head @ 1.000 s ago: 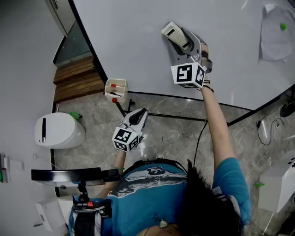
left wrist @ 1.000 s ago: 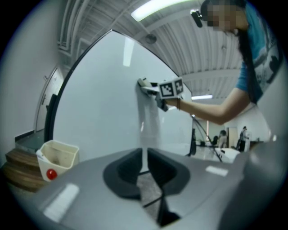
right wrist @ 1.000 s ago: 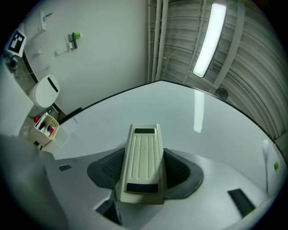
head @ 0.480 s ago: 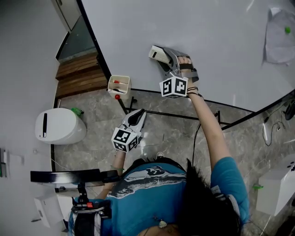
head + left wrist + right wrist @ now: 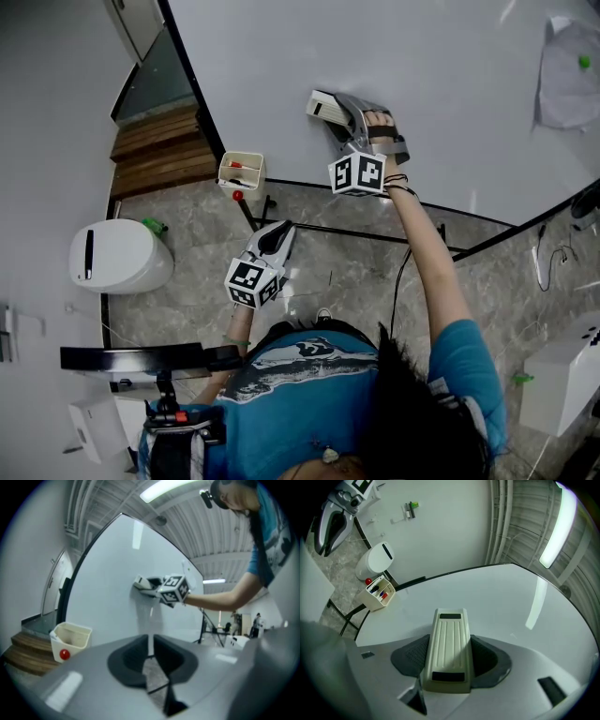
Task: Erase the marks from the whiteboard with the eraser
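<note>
At the big white glossy whiteboard (image 5: 422,56), lower left area, wiping is under way.

- Board surface around the eraser is showing no marks I can make out; glare streaks only.
- Judgement on doing it well: the flat face should be pressing evenly on the board, strokes overlapping, wrist locked so the block is not tipping onto one edge. The grip should be firm enough that drag is not twisting it out.
- Person's right arm is reaching out nearly straight toward the board, with the hand wrapped round the handle and the marker cube facing back.
- Left arm is hanging low and bent, idling above the stone floor.
- Right gripper (image 5: 339,114) is clamping the cream ribbed plastic eraser block (image 5: 323,106) by its long sides, ribbed back showing in the right gripper view (image 5: 447,648).
- From the left gripper view the block seems to be lying against the board; contact I cannot confirm.
- Left gripper (image 5: 274,236) is carrying nothing, jaws drawn together.
- Small cream marker box (image 5: 241,173) is hanging at the board's lower left edge, well apart from the eraser.
</note>
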### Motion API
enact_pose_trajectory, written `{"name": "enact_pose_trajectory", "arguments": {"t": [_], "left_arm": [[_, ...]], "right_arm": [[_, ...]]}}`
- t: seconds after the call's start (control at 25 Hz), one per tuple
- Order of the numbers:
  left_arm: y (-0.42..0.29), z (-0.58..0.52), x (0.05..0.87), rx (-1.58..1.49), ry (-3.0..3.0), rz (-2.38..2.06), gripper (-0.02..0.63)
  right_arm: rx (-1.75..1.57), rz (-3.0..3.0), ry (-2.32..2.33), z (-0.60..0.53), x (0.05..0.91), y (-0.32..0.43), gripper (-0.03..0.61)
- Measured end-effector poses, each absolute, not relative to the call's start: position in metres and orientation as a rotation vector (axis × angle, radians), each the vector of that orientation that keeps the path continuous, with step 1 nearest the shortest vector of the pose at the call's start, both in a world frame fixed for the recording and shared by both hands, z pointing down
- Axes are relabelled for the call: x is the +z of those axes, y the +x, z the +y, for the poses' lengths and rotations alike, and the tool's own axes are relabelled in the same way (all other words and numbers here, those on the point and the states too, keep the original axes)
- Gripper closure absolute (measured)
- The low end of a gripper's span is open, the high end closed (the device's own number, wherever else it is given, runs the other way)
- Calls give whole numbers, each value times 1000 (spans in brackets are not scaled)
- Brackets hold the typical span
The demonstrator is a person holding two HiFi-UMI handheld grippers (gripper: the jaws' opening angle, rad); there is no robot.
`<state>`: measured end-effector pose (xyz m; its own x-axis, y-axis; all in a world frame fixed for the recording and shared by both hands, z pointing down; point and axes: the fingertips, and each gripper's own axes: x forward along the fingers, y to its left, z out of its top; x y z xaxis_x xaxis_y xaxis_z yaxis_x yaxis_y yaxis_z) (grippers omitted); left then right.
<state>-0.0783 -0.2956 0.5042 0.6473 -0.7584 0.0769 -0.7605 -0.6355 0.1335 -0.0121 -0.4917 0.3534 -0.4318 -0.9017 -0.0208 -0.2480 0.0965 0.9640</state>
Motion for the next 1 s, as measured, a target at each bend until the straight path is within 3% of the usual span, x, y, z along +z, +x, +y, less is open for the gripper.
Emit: {"name": "enact_pose_trajectory", "arguments": {"t": [0.68,1.0], "left_arm": [[-58,-294,500,24,2744,-1187,589],[-55,-296,501,30,2746,-1185,588]], "right_arm": [[-1409,-1739,1462,-464,144,99,316],[-1411,-1727,1591,-458,87,150,316]]}}
